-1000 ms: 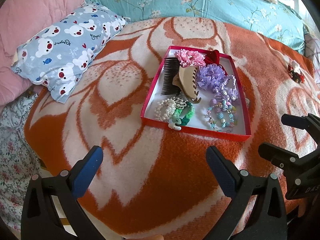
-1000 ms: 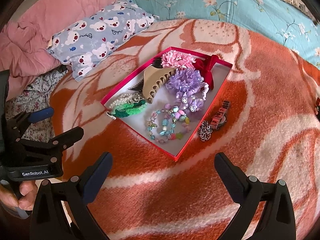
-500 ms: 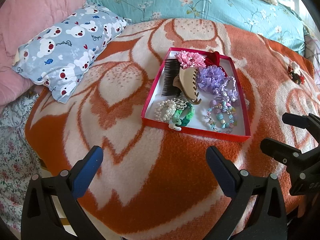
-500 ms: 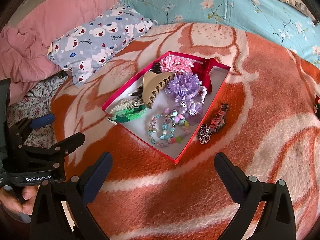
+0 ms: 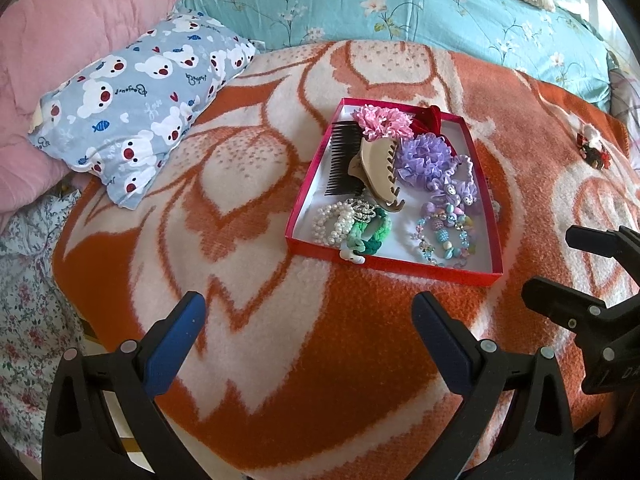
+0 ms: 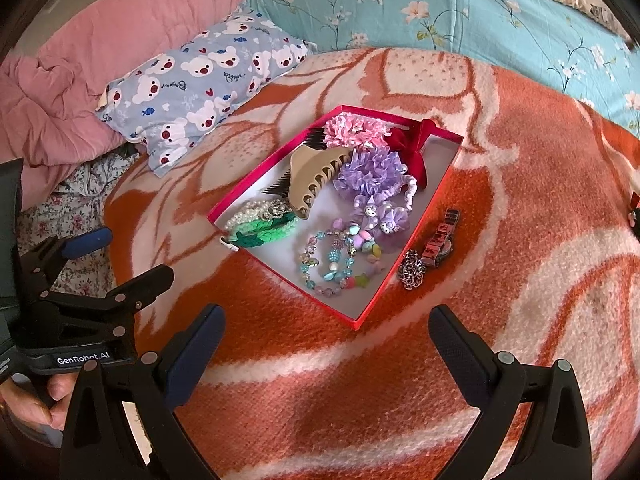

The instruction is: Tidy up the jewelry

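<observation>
A red box lies on the orange blanket. It holds a beige claw clip, a black comb, pink and purple scrunchies, a pearl bracelet, a green band and a beaded bracelet. A silver chain and a red watch lie on the blanket just right of the box. My left gripper and right gripper are both open and empty, in front of the box and apart from it.
A bear-print pillow, a pink quilt and a turquoise floral pillow lie behind the box. A small red and black hair ornament lies on the blanket at the far right. The bed edge is at the lower left.
Both grippers have drawn back a little from the box. The box and its contents have not moved.
</observation>
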The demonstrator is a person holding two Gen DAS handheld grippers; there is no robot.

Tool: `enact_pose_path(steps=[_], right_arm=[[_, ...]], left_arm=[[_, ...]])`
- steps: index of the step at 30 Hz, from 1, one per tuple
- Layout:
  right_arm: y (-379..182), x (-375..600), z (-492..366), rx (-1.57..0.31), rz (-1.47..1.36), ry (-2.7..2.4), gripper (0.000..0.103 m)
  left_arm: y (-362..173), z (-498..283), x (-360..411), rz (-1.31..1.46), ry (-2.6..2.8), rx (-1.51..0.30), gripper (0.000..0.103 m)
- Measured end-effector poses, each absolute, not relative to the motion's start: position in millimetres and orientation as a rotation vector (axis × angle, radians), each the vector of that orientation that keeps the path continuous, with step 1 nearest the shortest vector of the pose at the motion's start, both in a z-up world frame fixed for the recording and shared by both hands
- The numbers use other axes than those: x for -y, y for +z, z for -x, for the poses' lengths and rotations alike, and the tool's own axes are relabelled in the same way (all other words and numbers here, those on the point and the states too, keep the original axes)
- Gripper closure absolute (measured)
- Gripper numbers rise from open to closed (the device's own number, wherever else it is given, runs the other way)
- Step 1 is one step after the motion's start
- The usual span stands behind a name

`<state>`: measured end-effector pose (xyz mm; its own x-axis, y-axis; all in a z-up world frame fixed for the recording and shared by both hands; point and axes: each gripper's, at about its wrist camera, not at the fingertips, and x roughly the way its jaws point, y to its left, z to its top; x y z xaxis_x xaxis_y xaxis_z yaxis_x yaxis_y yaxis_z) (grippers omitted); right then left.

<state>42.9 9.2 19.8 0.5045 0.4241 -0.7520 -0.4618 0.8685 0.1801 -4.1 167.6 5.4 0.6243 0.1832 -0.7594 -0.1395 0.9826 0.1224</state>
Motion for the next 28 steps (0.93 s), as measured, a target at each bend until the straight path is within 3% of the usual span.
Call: enact_pose_path(steps=[28], right_arm=[[20.2,-9.2,-42.7,-0.894,0.044,0.537,0.001]], left_arm=[[4.4,3.9,-171.3,-0.047,0.187,-0.877,0.0]])
